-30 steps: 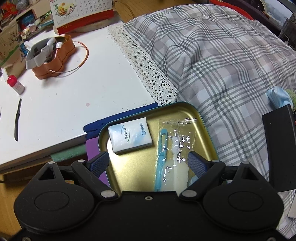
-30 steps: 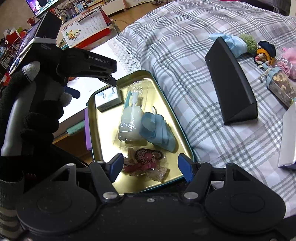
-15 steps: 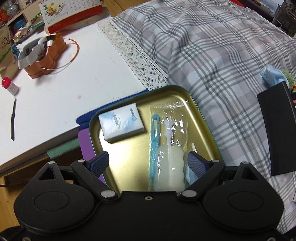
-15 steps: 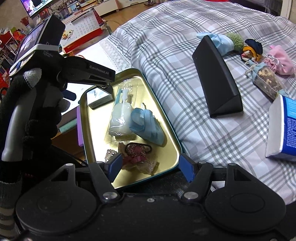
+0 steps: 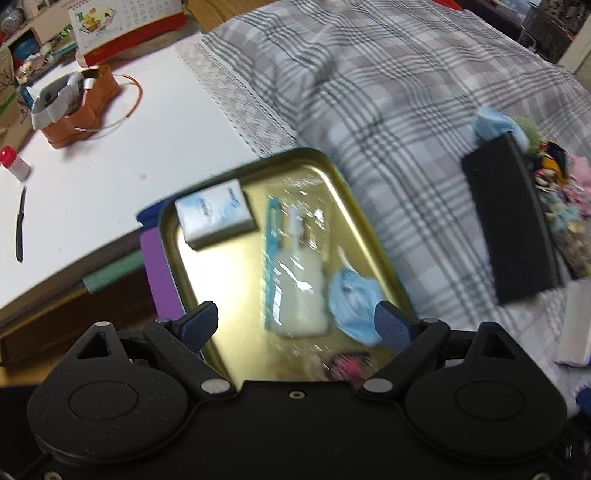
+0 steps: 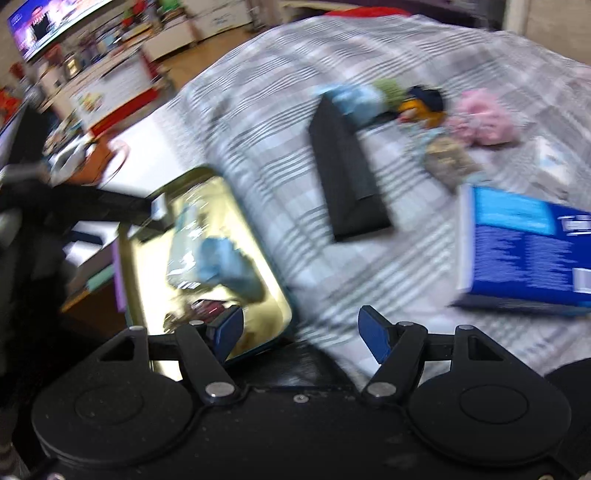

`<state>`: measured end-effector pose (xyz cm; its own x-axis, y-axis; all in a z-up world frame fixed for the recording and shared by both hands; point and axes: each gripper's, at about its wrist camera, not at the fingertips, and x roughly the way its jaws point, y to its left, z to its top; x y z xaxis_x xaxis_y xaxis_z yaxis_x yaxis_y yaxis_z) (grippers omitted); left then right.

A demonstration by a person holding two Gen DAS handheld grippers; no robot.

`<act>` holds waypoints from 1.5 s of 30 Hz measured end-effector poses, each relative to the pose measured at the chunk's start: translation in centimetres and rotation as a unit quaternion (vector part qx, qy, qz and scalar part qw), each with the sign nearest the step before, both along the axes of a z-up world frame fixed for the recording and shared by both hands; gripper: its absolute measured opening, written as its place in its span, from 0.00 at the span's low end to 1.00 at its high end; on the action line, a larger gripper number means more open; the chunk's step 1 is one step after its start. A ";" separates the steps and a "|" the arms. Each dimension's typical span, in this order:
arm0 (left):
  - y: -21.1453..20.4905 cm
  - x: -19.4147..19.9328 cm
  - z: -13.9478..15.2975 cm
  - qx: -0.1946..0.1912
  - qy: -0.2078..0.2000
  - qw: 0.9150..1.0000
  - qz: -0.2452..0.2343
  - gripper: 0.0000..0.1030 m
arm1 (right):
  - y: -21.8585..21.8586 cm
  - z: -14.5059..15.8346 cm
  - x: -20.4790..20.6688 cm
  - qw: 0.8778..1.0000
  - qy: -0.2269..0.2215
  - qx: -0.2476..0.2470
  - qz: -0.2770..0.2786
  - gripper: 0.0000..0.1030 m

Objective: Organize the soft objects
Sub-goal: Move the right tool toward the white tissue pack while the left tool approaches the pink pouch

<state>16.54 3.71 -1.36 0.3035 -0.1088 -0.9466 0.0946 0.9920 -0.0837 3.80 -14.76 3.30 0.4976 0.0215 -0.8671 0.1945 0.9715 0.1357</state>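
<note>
A gold tin tray sits at the edge of the bed where the checked cover meets the white desk, and it already holds several things: a small white tissue pack in its far corner nearest the desk, a clear bag with a white bottle along the middle, a crumpled blue face mask against the rim on the bed side, and something pink and dark at the near end, too blurred to name. The left gripper hangs over the near end of the tray, its jaws wide apart with nothing between them. The right gripper is over the tray's near corner and the cover beside it; its jaws have just been opening and stand apart, gripping nothing. Farther across the bed lies a long black wedge-shaped case, and beyond its far end a little heap of soft pieces: a blue one, a green one, a dark-and-orange one and a pink one. A blue box lies on the cover toward the right. On the desk stand an orange holder and a desk calendar at the far edge.
</note>
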 end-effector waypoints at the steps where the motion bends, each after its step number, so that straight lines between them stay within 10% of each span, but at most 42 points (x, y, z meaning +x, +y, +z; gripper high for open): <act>1: -0.6 -0.5 0.7 -0.004 0.009 1.000 -0.005 0.86 | -0.9 0.4 -0.2 1.000 -0.005 -0.004 -0.012 0.67; 5: -3.7 -2.6 4.9 -0.008 0.022 0.998 -0.051 0.85 | -5.1 1.7 -0.7 0.997 -0.023 -0.013 -0.070 0.69; 21: -11.2 -14.3 21.7 -0.049 -0.145 0.958 -0.243 0.96 | -18.8 1.4 -2.7 0.964 -0.022 -0.021 -0.265 0.69; 33: -15.7 -17.7 23.4 -0.055 -0.192 0.921 -0.335 0.96 | -24.4 -0.7 -0.3 0.942 -0.013 -0.018 -0.335 0.69; 45: -19.9 -16.4 23.0 -0.050 -0.166 0.920 -0.352 0.96 | -26.6 -2.5 4.3 0.934 -0.016 -0.016 -0.356 0.69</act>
